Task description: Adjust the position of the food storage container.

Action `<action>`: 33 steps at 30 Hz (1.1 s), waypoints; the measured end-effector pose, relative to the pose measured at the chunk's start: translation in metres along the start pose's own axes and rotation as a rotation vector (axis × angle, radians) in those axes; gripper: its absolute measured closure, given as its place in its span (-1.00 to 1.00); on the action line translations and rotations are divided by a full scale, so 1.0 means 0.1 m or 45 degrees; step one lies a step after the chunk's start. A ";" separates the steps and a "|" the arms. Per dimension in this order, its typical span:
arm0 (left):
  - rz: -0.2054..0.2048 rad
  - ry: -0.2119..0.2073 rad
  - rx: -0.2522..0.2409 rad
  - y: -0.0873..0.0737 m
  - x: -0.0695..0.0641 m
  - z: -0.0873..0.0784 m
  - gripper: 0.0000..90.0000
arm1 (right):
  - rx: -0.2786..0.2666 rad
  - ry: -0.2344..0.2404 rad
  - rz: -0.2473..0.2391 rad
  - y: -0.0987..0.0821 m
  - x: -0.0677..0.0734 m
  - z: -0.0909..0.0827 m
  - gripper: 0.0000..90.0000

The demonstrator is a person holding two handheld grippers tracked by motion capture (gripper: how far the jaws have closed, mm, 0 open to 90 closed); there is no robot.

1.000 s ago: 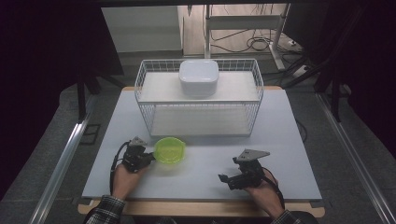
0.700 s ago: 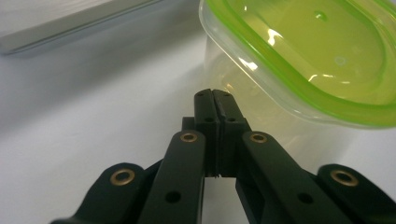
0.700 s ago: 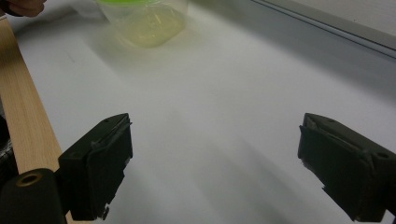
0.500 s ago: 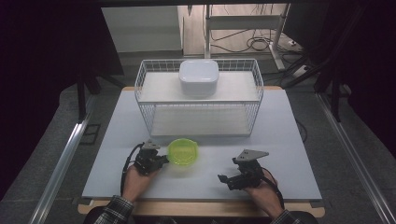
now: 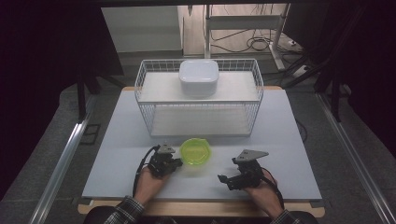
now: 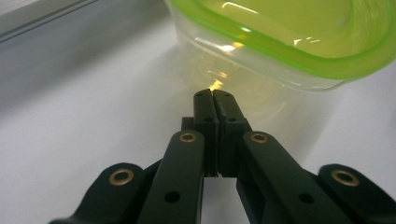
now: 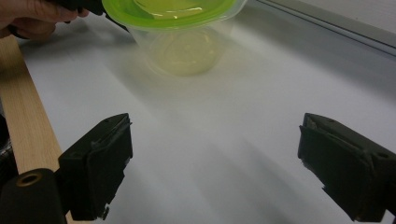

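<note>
- Dark floor and black drapes are surrounding a pale desk (image 5: 299, 154), lit from above, with cables lying on the floor beyond its far edge.
- Left fingers (image 6: 214, 100) are pressing together, closed on nothing, with their tips touching the clear wall of the green-lidded container (image 6: 280, 42); shut like this they are serving as a blunt pusher rather than a clamp.
- Seen from the high view, the left gripper (image 5: 173, 163) is sitting just left of the container (image 5: 196, 151), which is standing upright near the middle of the desk's near half, a little in front of the wire basket (image 5: 199, 100).
- Right fingers (image 7: 107, 163) are standing wide apart with nothing between them, pointed at the container (image 7: 180, 28) across bare desk, probably waiting to receive or steady it.
- Right gripper (image 5: 232, 179) is resting near the desk's near edge, well apart from the container.
- Inside the basket, towards the far edge, a white lidded box (image 5: 199, 77) is sitting on the upper shelf.
</note>
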State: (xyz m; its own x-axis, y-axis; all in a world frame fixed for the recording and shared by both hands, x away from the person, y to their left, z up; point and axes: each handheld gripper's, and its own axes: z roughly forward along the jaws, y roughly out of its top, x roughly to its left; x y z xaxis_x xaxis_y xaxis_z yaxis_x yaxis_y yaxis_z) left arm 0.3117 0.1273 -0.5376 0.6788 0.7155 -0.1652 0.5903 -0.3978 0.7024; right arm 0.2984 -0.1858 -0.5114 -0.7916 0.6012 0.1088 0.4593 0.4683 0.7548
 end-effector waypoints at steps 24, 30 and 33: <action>0.069 0.106 -0.125 -0.17 -0.09 -0.55 -0.33 | -0.027 -0.001 -0.009 0.01 -0.02 -0.04 -0.77; 0.030 0.100 -0.130 -0.29 -0.08 -0.65 -0.57 | -0.020 -0.004 -0.023 0.01 -0.02 -0.04 -0.78; 0.064 0.105 -0.141 -0.32 -0.12 -0.70 -0.64 | -0.022 -0.007 -0.026 0.01 -0.03 -0.04 -0.78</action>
State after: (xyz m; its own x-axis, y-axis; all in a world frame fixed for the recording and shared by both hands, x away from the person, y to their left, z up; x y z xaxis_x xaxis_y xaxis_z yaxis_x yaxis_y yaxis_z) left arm 0.2538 0.1718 -0.5095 0.6654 0.7428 -0.0741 0.5019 -0.3716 0.7811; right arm 0.2993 -0.1895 -0.5089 -0.7987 0.5950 0.0895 0.4357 0.4693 0.7680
